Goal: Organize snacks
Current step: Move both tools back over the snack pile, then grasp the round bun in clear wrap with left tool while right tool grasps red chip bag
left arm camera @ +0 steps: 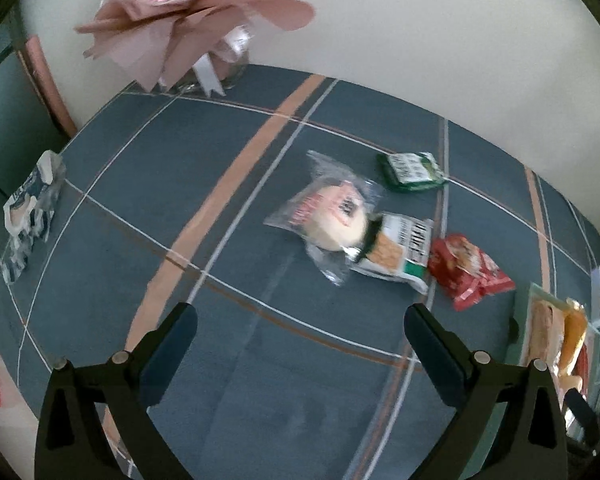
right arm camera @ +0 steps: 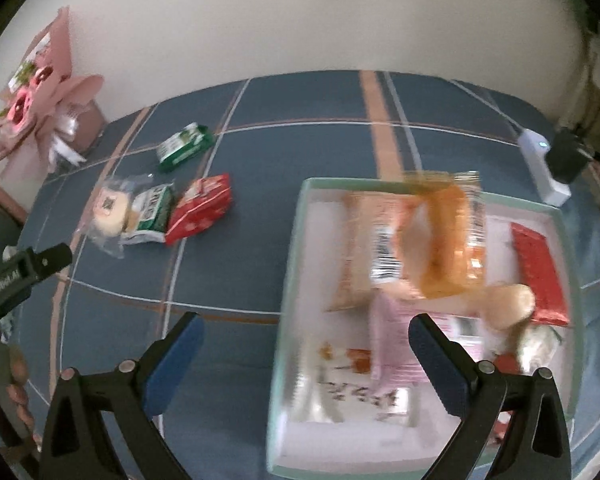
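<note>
Both the left gripper (left arm camera: 300,316) and right gripper (right arm camera: 306,326) stand wide, empty. The bun packet (left arm camera: 330,216) is light, soft, slippery; pinch its crimped film edge.

Bare tablecloth (left arm camera: 228,360) ahead of left claw (left arm camera: 300,340); snack cluster (left arm camera: 352,232) beyond (bouquet (left arm camera: 180,20) far back).

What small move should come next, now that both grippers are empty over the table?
Probably ease the left gripper forward and down onto the clear-wrapped bun. Its jaws are open and empty, and the bun lies loose on the cloth straight ahead, overlapping the white cracker packet. The right gripper is open too, over the tray, which already holds snacks.
</note>
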`<state>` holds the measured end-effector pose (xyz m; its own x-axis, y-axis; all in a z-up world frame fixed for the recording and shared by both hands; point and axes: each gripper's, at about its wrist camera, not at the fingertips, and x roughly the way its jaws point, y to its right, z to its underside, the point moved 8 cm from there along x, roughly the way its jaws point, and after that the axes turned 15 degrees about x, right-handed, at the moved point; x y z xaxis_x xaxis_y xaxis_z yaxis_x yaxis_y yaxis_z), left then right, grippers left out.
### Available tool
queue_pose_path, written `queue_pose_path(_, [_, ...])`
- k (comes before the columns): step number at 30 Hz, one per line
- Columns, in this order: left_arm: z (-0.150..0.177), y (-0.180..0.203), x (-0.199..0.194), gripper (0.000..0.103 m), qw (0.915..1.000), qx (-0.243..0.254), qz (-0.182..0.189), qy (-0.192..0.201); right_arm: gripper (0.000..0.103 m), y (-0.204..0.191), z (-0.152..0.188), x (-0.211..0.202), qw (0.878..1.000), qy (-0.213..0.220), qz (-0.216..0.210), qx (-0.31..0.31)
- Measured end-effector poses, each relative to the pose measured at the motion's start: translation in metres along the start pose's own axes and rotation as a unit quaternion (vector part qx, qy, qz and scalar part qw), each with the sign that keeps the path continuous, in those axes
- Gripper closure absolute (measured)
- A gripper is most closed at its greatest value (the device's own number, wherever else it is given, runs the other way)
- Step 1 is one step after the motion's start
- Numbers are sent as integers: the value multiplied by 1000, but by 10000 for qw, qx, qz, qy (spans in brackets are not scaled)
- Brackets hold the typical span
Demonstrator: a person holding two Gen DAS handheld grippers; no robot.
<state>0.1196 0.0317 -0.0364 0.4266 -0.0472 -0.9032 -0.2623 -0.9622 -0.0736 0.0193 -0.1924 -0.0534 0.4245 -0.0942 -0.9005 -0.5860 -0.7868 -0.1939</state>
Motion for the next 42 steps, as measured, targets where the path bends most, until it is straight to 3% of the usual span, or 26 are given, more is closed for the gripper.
queue_pose_path(9, [-22,-23,13,0,9995,-131,257,103,0,-38,-20,10,9997,89,-175,-136])
queue_pose_path(15, [-41,-24,25,0,9986,-90,466,222,1,-56,-39,26,9995,-91,-304,47])
queue_pose_path(23, [-61,-12,51,0,9964,-18,774,345,9,-73,-63,49,9992,-212,-331,67])
queue_pose_path(35, [-68,3,98,1,9969,242,712,240,28,-94,-58,96,9973,-570,-468,-61])
queue_pose_path(42, [-71,6,108,31,9946,175,977,307,42,-100,-57,107,9965,-624,-550,-76])
